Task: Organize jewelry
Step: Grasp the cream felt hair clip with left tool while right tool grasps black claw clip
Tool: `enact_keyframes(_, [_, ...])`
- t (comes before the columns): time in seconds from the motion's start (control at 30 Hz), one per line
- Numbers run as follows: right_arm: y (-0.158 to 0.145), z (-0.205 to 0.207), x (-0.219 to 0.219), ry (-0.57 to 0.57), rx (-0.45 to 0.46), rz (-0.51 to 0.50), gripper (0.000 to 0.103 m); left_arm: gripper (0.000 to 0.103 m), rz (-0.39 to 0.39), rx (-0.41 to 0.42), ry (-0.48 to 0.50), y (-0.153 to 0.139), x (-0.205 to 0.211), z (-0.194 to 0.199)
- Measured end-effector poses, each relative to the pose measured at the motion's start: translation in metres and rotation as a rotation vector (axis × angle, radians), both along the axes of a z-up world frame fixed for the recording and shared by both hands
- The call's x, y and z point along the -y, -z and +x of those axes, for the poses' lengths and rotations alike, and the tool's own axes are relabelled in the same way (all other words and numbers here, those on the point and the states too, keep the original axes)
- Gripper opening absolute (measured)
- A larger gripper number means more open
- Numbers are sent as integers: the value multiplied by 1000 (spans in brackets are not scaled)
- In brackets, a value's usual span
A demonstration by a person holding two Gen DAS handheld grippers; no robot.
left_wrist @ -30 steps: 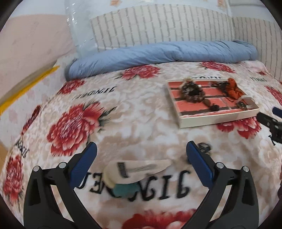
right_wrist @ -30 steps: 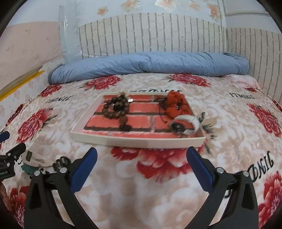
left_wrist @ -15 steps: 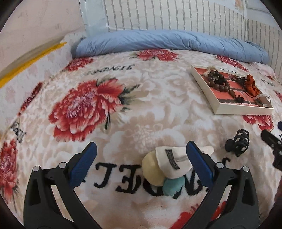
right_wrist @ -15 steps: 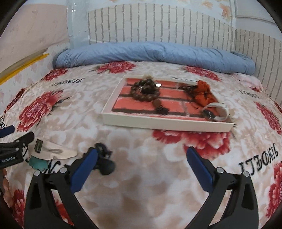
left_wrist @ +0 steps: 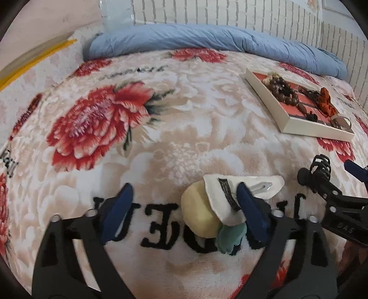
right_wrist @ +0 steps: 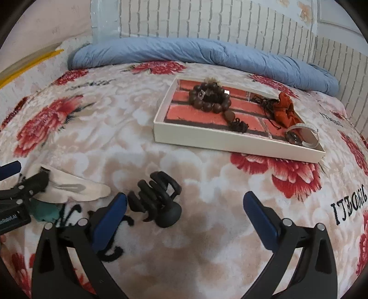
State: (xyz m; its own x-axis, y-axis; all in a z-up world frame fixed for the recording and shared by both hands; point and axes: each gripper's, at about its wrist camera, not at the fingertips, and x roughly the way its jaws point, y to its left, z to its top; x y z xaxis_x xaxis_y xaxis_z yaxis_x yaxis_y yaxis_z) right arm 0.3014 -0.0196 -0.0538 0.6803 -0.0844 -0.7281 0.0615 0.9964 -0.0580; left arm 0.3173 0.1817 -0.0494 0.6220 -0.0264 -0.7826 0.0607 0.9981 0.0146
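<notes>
A cream, white and teal felt hair clip [left_wrist: 220, 202] lies on the blanket. My left gripper [left_wrist: 184, 211] is open around it, its right finger over the white part. A black claw clip [right_wrist: 156, 197] lies between my right gripper's left fingertip [right_wrist: 110, 214] and the bed. My right gripper [right_wrist: 184, 218] is open and low over it. The white tray [right_wrist: 230, 140] with a red brick lining holds a brown bead bracelet [right_wrist: 210, 97], an orange scrunchie [right_wrist: 285, 109] and a watch [right_wrist: 303, 135]. The tray [left_wrist: 296, 125] shows at right in the left wrist view.
A floral red and beige blanket [left_wrist: 161, 115] covers the bed. A rolled blue duvet [right_wrist: 195, 54] lies along the far edge under a white brick wall [right_wrist: 207, 20]. A yellow strip [left_wrist: 34, 62] marks the bed's left side.
Both grippers have dropped lower and closer to the bed. My left gripper now straddles the felt clip. My right gripper has moved left, bringing the black claw clip between its fingers.
</notes>
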Motion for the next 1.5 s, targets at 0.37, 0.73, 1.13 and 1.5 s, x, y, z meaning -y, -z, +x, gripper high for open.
enact_keyframes(0.37, [10,9,-5,-48,-32,36,55,45,-61,-28,67,6,8,-1])
enact_keyframes(0.73, [3,5,-4,-72,-6,31,44,42,-39,-9,69,5,12,-4])
enact_keyframes(1.13, [-32,-1,56,-71,71,23,44,36,-23,31,45,-3,15,-5])
enact_keyframes(1.5, [-63,11,130,-41,152,22,44,36,-36,126,-9,-48,32,-1])
